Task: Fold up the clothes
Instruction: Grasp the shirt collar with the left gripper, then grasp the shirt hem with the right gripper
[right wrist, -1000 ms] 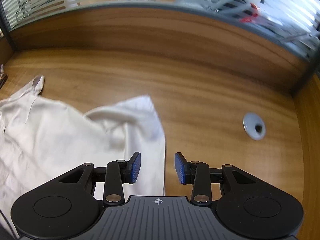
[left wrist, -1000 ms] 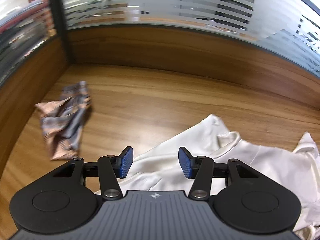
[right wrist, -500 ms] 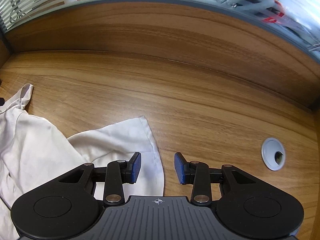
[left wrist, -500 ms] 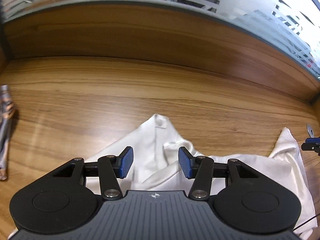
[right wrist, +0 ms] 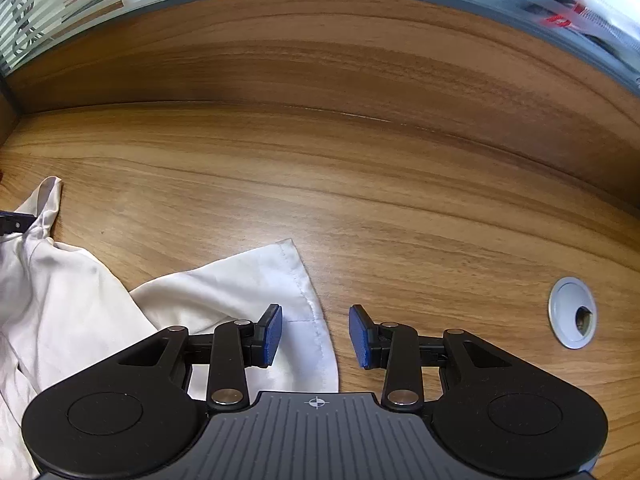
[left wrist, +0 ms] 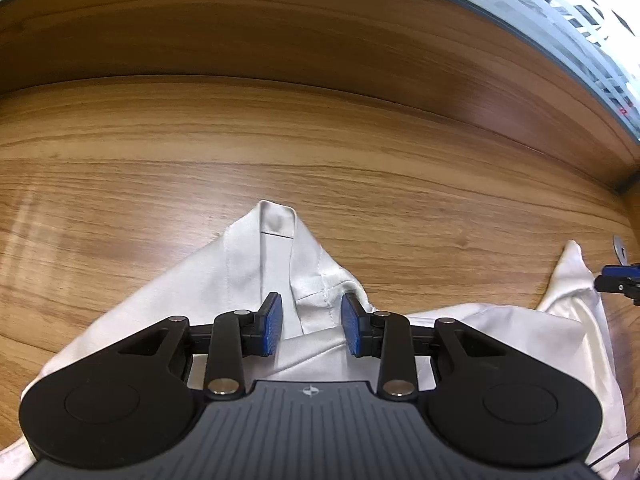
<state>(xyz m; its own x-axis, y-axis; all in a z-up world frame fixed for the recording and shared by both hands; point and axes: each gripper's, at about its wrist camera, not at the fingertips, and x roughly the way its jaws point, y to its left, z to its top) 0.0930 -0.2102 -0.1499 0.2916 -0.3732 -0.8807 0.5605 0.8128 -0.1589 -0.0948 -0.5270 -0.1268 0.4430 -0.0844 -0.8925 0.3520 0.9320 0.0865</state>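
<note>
A white garment is spread in loose folds on the wooden bench, with one pointed, stitched end raised toward the far side in the left wrist view and a second peak seen at the right edge of that view. In the right wrist view the same white garment is seen with a hemmed corner lying flat on the wood and another end drawn up at the far left. The left gripper is held over the stitched end, its blue pads apart and nothing clamped between them. The right gripper is held over the hemmed corner, the hem lying below the gap, its jaws likewise apart and empty. A grey cable grommet is set into the bench well to the right of the garment. A wooden back panel is seen beyond the bench, topped by striped frosted glass.
</note>
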